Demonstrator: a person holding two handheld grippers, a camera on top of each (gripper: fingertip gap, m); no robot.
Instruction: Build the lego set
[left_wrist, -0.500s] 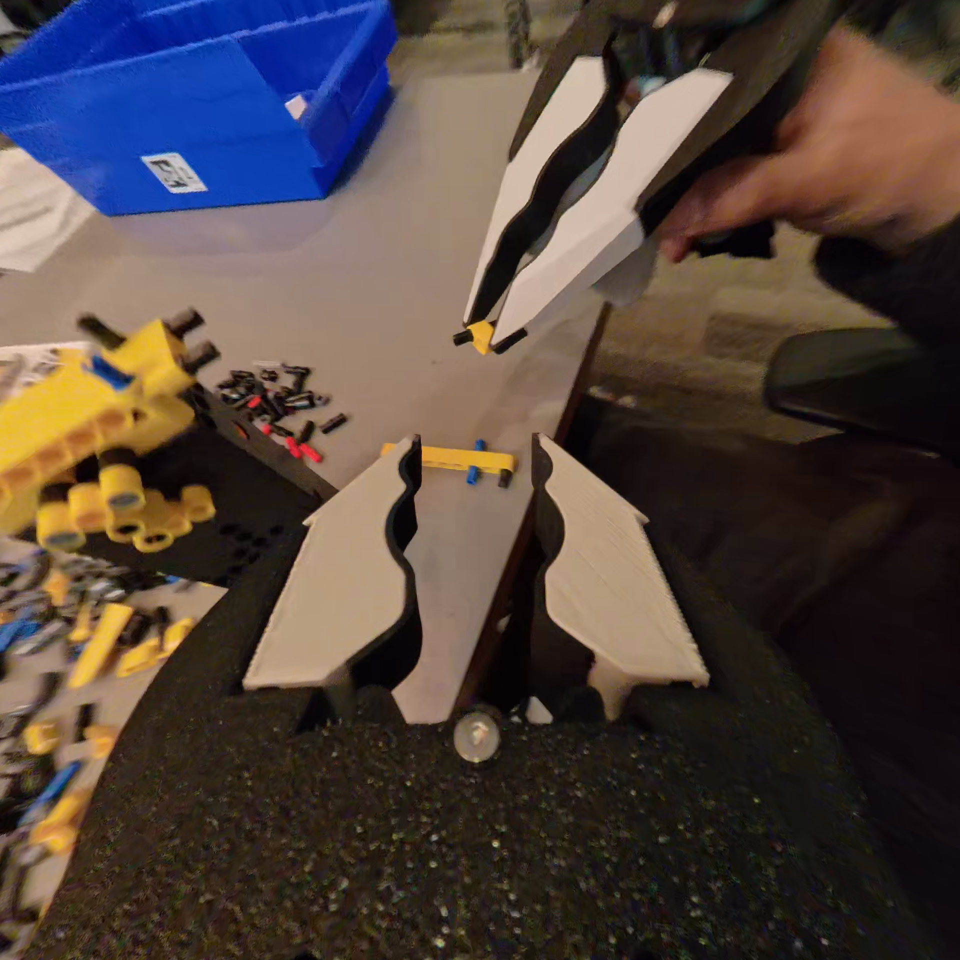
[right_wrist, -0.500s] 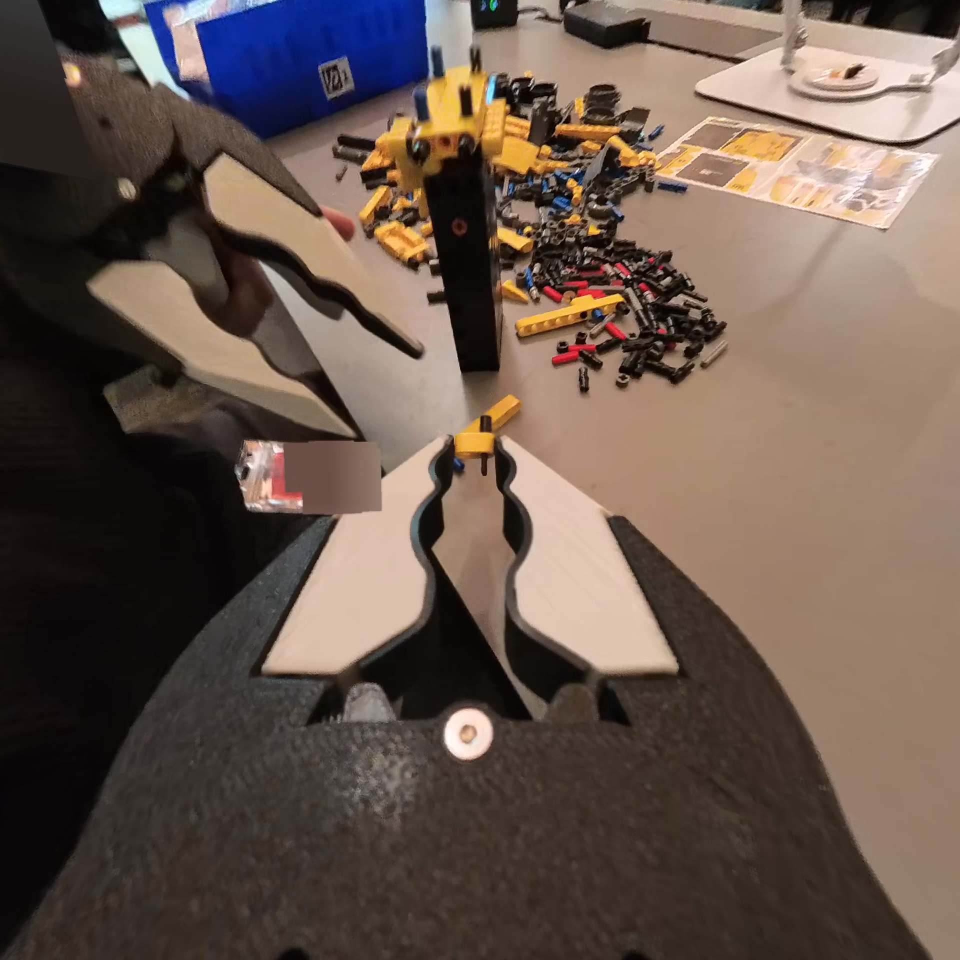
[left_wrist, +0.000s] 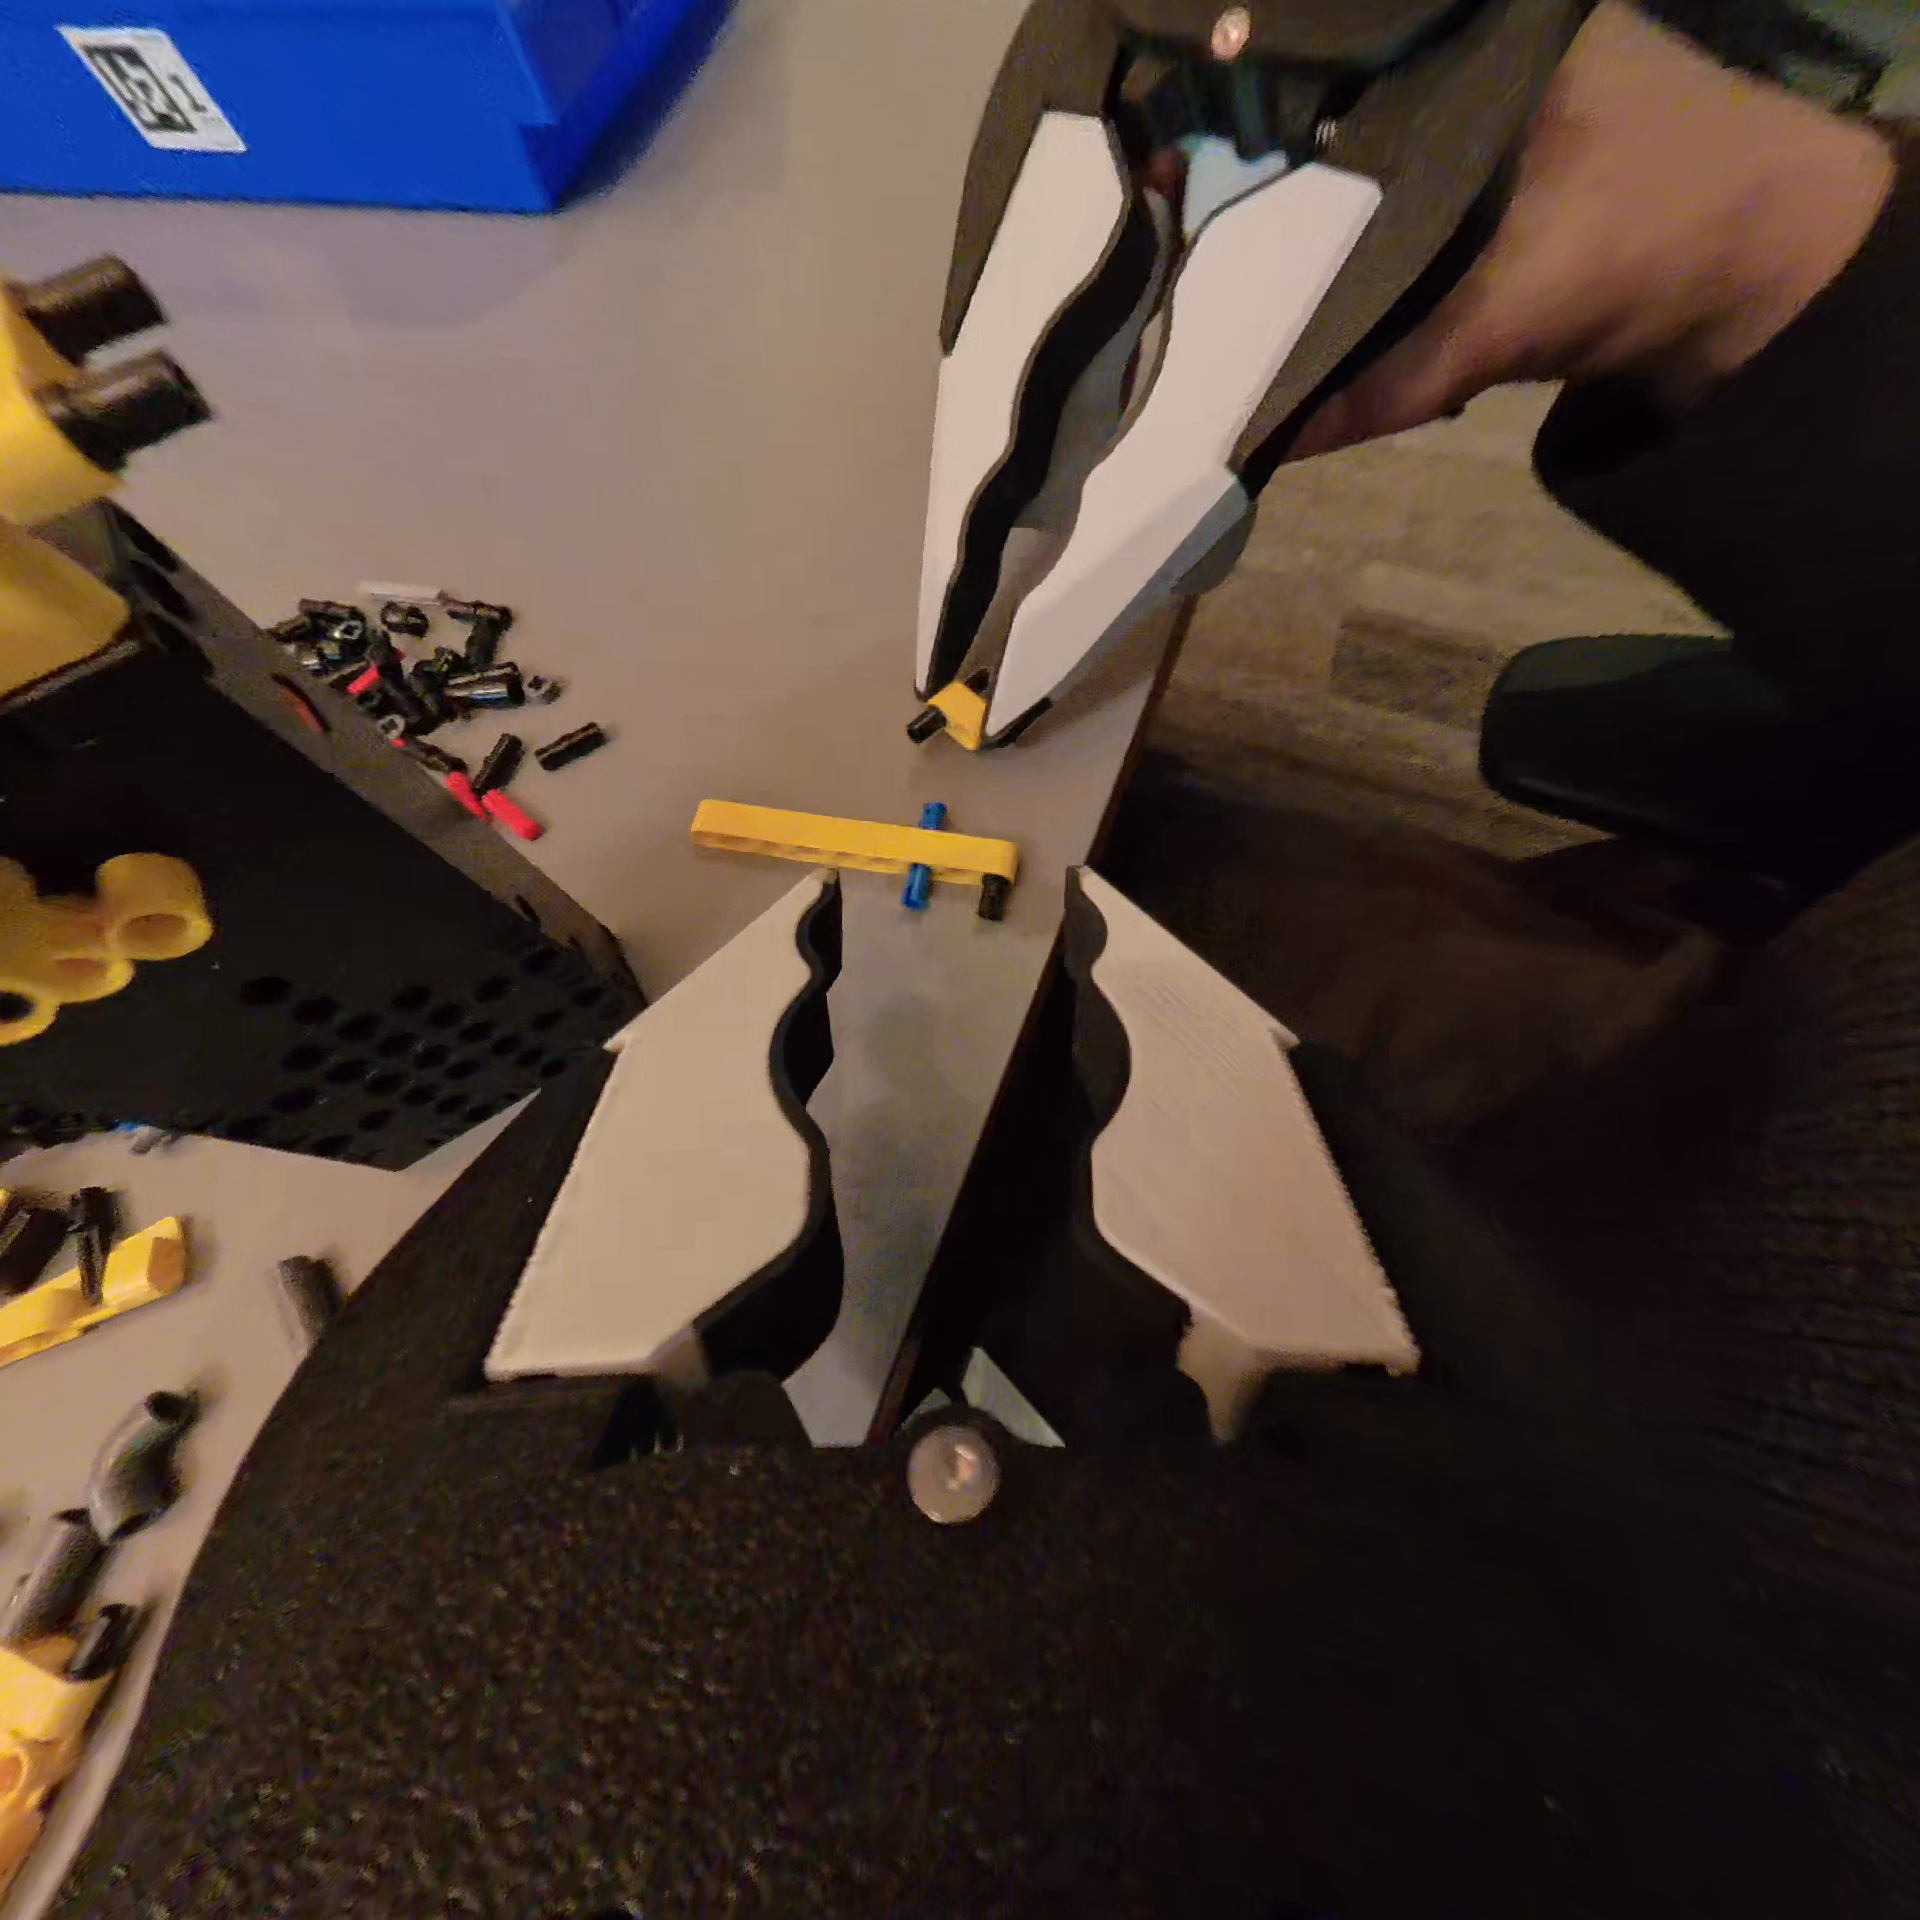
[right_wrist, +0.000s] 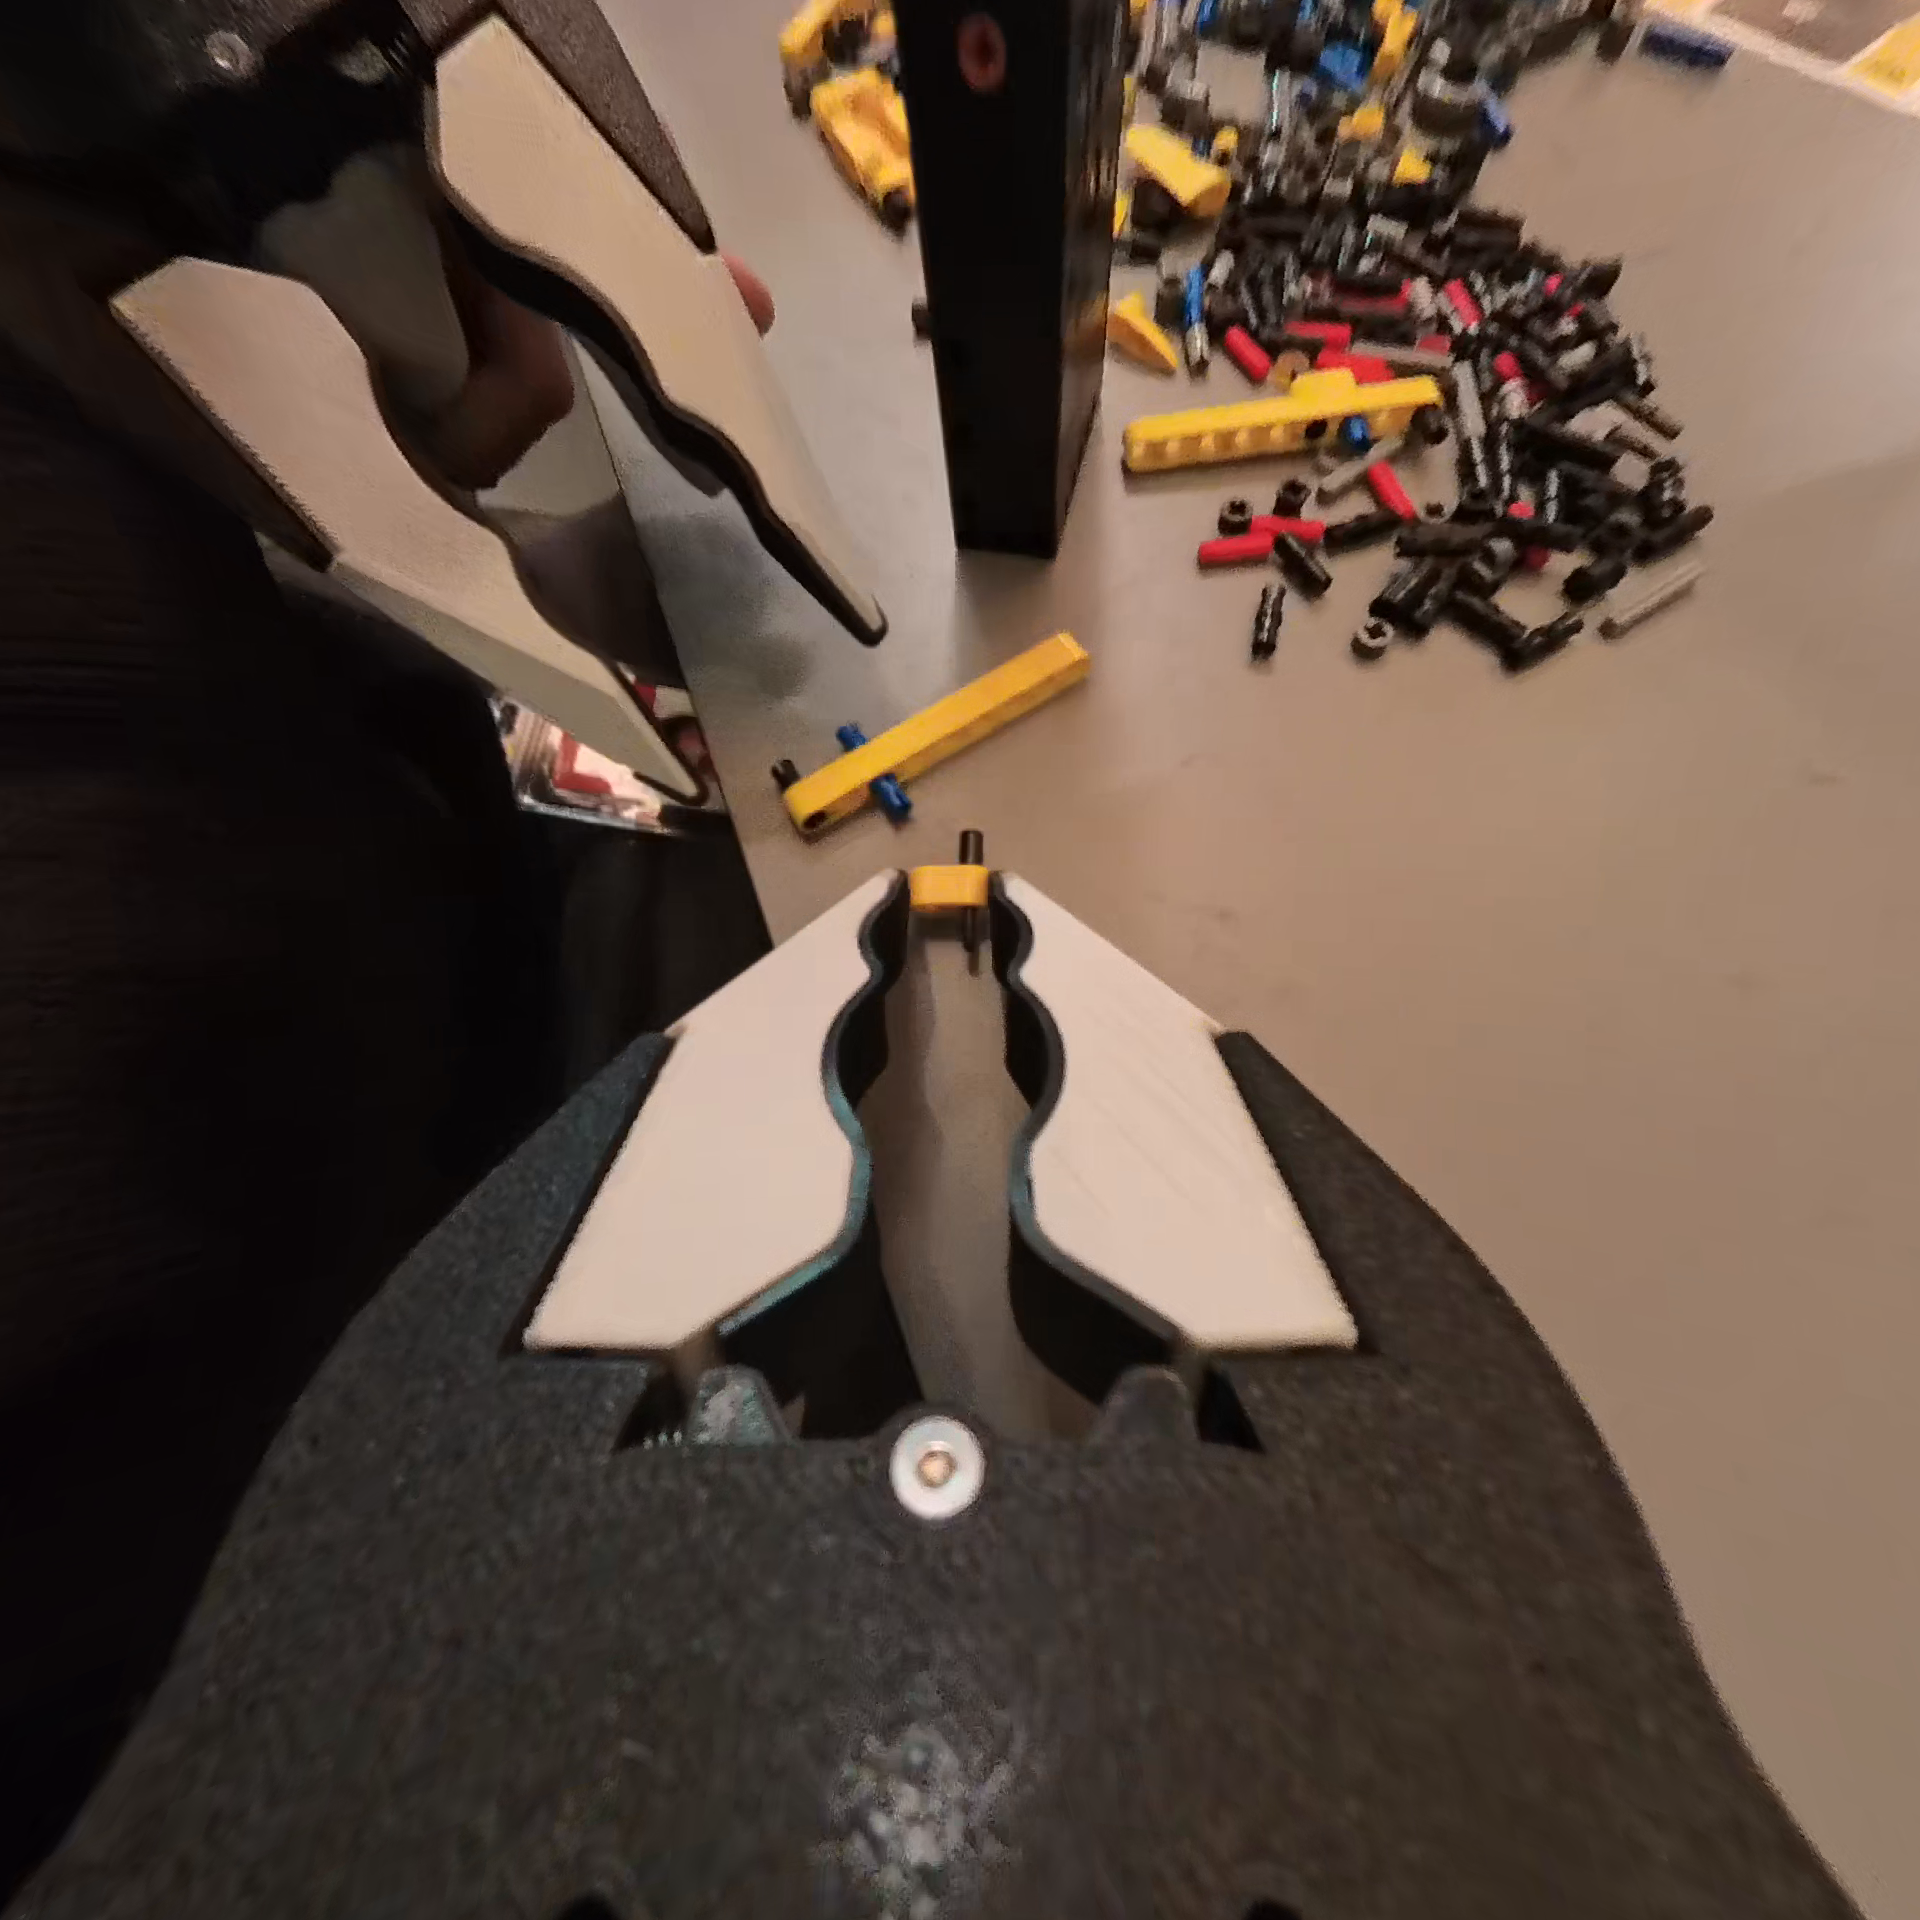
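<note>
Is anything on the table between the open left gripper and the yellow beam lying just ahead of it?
Nothing visible. The left gripper, jaws apart, has bare grey table up to the yellow beam. The right gripper, shut on a small yellow connector, sits beyond the beam, and the black stand is off to one side.

A grey table (left_wrist: 644, 499) fills most of both views, its top matte and evenly lit by warm, dim indoor light. Its near edge shows a dark reddish-brown band (left_wrist: 1127, 748) where the surface drops away. Beyond that edge, in the left wrist view, lies a mottled grey-brown floor (left_wrist: 1382, 665), probably carpet, though blur makes the texture hard to read. A dark rounded shape (left_wrist: 1621, 727) stands over the floor near the table edge; it may be a chair part. No walls or windows show clearly in either view.
</note>
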